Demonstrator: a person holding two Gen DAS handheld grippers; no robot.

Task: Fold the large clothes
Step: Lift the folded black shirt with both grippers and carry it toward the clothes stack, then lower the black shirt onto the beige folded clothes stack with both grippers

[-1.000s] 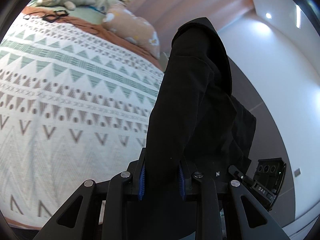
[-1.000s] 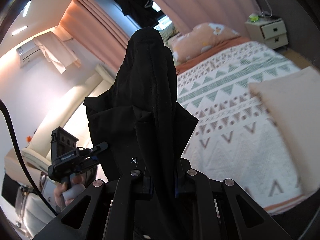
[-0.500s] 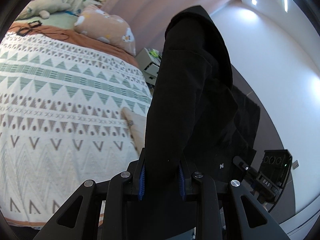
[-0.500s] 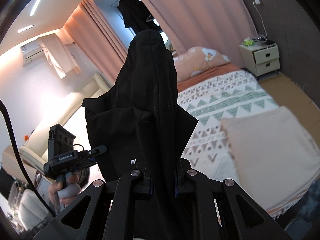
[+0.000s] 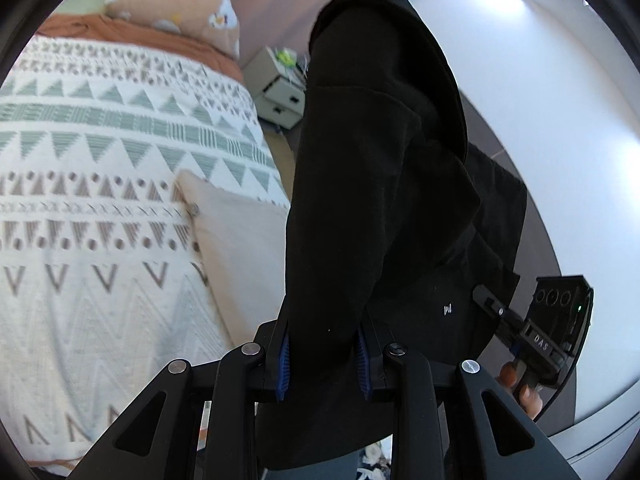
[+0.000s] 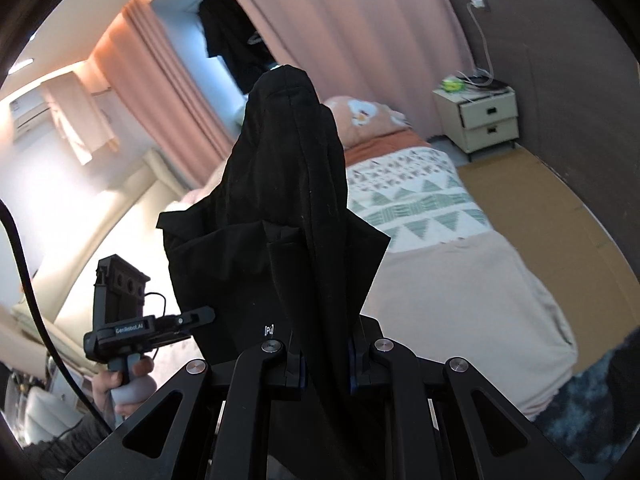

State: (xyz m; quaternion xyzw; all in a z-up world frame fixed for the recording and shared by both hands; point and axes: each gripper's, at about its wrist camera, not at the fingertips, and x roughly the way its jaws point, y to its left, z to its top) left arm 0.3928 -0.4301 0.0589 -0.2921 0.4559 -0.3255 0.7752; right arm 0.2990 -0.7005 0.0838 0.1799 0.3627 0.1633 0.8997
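A black garment (image 5: 376, 184) hangs in the air, held up by both grippers. My left gripper (image 5: 322, 354) is shut on one part of its edge, cloth bunched between the blue pads. My right gripper (image 6: 325, 364) is shut on another part of the black garment (image 6: 288, 208), which drapes over the fingers and stands up in front of the lens. The right gripper also shows at the right of the left wrist view (image 5: 540, 332). The left gripper shows at the left of the right wrist view (image 6: 132, 320). The garment's lower part is hidden.
A bed with a patterned cover (image 5: 100, 184) lies below and to the left. A beige folded cloth (image 5: 240, 240) lies on its near corner, also in the right wrist view (image 6: 460, 292). A nightstand (image 6: 480, 120) stands by the dark wall. Pink curtains (image 6: 360, 28) hang behind.
Both grippers have kept their hold on the garment and swung with it towards the foot of the bed. The beige cloth and the nightstand have come into view.
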